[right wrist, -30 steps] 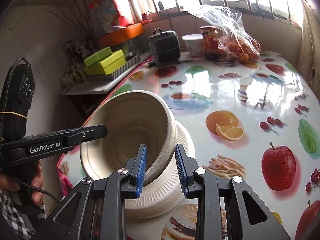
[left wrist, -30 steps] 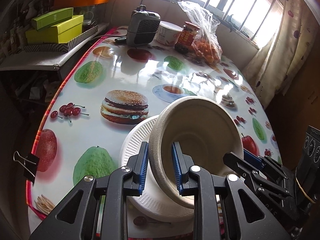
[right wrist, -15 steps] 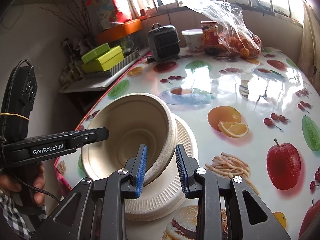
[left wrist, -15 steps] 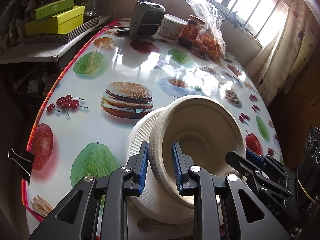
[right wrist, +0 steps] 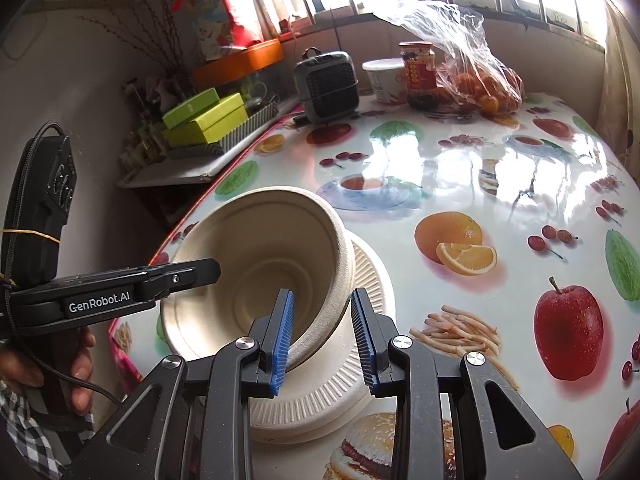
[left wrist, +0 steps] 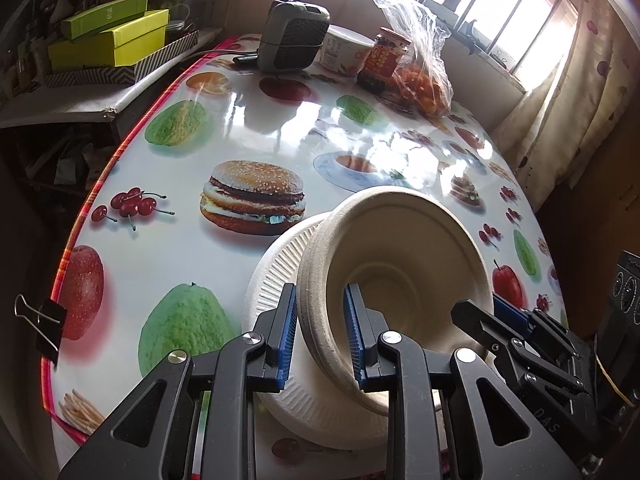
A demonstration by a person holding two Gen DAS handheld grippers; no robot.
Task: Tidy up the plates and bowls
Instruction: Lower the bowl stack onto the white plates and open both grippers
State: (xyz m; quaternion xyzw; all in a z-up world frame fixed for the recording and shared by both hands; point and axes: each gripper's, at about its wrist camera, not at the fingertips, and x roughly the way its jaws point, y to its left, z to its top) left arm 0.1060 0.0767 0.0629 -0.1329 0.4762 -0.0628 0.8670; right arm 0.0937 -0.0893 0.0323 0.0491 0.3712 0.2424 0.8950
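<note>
A beige paper bowl [left wrist: 400, 268] is held tilted over a white ribbed paper plate [left wrist: 276, 280] near the table's front edge. My left gripper [left wrist: 320, 336] is shut on the bowl's near rim, one pad outside, one inside. My right gripper [right wrist: 322, 340] straddles the opposite rim of the bowl [right wrist: 260, 256], and its jaws stand wider than the rim, so it looks open. The plate [right wrist: 360, 360] lies under the bowl. Each gripper shows in the other's view: the right one [left wrist: 516, 324] and the left one [right wrist: 208, 272].
The table [left wrist: 240, 120] has a glossy fruit-print cloth. At the far end stand a grey heater [left wrist: 292, 36], a white tub [left wrist: 344, 52], a jar [left wrist: 384, 60] and a bag of oranges [left wrist: 420, 76]. Green boxes [left wrist: 108, 40] sit on a side shelf at left. A binder clip [left wrist: 44, 320] grips the table edge.
The bowl stays tilted in both grippers over the plate. Both views have shifted slightly, with the far objects now lower in the left wrist view.
</note>
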